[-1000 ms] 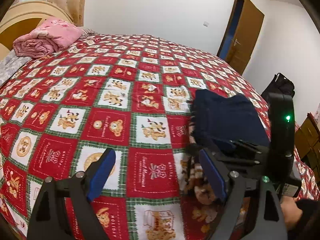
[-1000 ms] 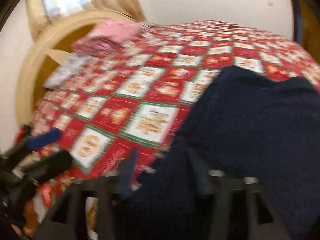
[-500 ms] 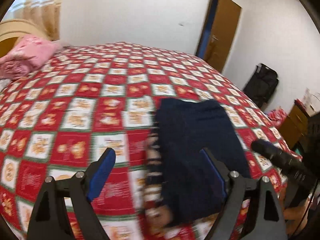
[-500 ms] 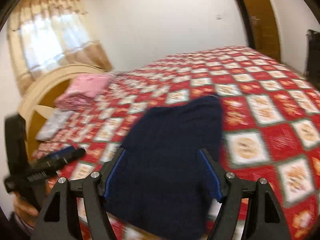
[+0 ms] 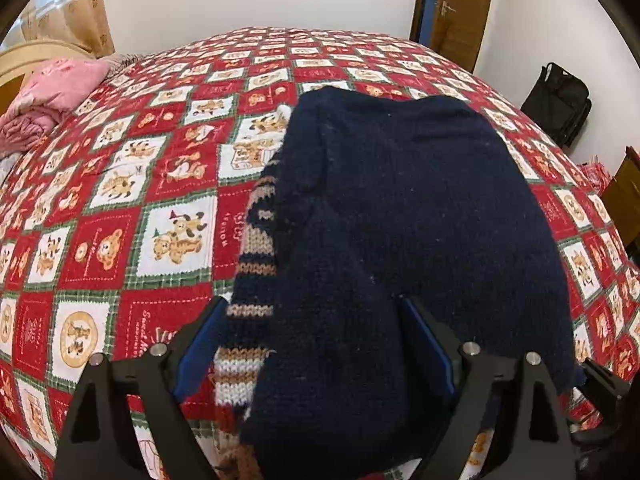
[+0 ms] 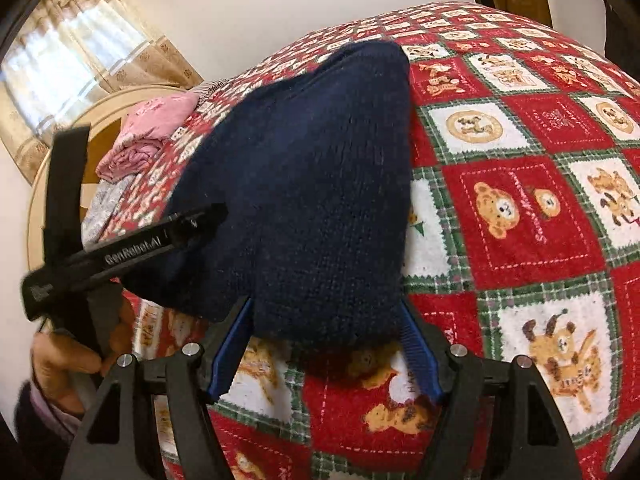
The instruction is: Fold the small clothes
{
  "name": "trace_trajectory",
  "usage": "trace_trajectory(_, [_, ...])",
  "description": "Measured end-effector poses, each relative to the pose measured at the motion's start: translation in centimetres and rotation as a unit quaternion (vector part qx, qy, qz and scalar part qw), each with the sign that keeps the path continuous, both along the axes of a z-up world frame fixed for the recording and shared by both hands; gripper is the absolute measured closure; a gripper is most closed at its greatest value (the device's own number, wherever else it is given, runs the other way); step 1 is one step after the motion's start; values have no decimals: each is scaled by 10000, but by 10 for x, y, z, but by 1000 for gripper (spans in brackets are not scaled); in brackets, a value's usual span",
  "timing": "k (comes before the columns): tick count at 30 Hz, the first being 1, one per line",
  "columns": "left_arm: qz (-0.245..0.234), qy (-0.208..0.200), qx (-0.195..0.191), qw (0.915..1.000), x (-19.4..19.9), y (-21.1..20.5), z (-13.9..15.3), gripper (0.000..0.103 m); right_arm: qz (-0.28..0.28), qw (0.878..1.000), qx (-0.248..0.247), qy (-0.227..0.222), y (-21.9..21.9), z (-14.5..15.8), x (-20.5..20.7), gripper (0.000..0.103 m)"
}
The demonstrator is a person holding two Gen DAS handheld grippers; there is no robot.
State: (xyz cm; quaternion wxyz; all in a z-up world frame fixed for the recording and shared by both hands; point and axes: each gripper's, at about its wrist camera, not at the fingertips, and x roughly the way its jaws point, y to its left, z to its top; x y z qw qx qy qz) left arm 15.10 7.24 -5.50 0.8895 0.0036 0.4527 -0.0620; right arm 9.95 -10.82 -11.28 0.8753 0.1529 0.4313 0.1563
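A small navy knitted sweater (image 5: 404,216) lies partly folded on the red Christmas-patterned bedspread (image 5: 132,184), a striped brown-and-white sleeve (image 5: 252,280) showing along its left edge. My left gripper (image 5: 316,348) is open, its blue-padded jaws standing wide on either side of the sweater's near part. In the right wrist view the same sweater (image 6: 312,200) fills the middle. My right gripper (image 6: 326,352) is open, jaws astride the sweater's near corner. The left gripper (image 6: 132,248), held in a hand, reaches onto the sweater's left side there.
A folded pink blanket (image 5: 52,100) lies by the curved headboard (image 6: 60,152) at the far left. A wooden door (image 5: 456,12) and a black bag (image 5: 560,100) stand to the right of the bed. A curtained window (image 6: 80,52) is behind the headboard.
Both grippers have swung toward the sweater and closed in on it. It now fills the space between each pair of open jaws. The sweater looks unmoved.
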Motion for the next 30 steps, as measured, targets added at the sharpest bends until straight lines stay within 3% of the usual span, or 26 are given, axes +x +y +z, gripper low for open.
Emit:
trace_trajectory(5, [-84,-78,158,9998,-6,-5,12,13,-274,9979,279,-508,-20,34,-7,31])
trace_trajectory(8, [-190,-201,-54,9996,-5,-5,22,12,-450,9951,480,-736,-31,50,0,31])
trace_trajectory(10, [-232,-285,-188,9991,-1,-7,29,3,-538,9943,620,-687,-39,52,13,30])
trace_trajectory(13, [-235,-301,-270,9989,16,-10,32,2,-682,9937,774,-439,-46,46,39,30])
trace_trajectory(16, [-77,42,-242,9997,39,-7,17,2,-774,9932,788,-374,-47,36,59,30])
trace_trajectory(19, [-64,483,-643,9967,52,-3,-2,2,-818,9935,764,-183,-47,23,75,30])
trace_trajectory(23, [34,679,-1101,9916,56,4,-18,0,-721,9917,1052,164,-40,-2,84,30])
trace_trajectory(27, [85,1093,-1906,9755,62,24,-31,0,-349,9874,1518,282,-30,-17,82,30])
trace_trajectory(30, [15,1112,-2062,9722,62,28,-32,0,-145,9894,1431,180,-26,-17,81,29])
